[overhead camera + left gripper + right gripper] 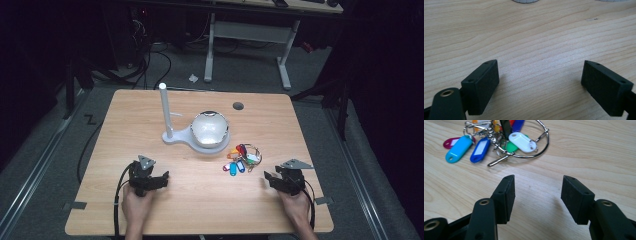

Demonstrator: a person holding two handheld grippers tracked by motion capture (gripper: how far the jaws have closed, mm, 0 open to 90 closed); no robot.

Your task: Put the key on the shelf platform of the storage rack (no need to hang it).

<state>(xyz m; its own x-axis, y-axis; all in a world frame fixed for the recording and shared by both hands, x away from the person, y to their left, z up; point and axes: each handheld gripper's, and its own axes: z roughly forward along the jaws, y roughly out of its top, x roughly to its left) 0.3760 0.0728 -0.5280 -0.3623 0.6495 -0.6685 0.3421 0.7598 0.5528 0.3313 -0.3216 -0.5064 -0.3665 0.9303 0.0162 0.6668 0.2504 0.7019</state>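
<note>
A bunch of coloured key tags on a large wire ring point(242, 158) lies right of the table's middle; up close it shows cyan, blue, white, green and magenta tags point(499, 142). My right gripper point(274, 179) rests low at the front right, a short way in front of the bunch, jaws apart with only bare wood between them point(537, 195). My left gripper point(156, 181) sits at the front left, jaws wide apart over bare wood point(540, 75). Both are held by hands coming from the near edge.
A white stand with an upright post point(165, 111) and a shiny domed bowl point(210, 129) on its base stands at mid-table, just behind the tags. A round cable hole point(238, 106) lies near the far edge. The wooden table point(200, 200) ends close behind both hands.
</note>
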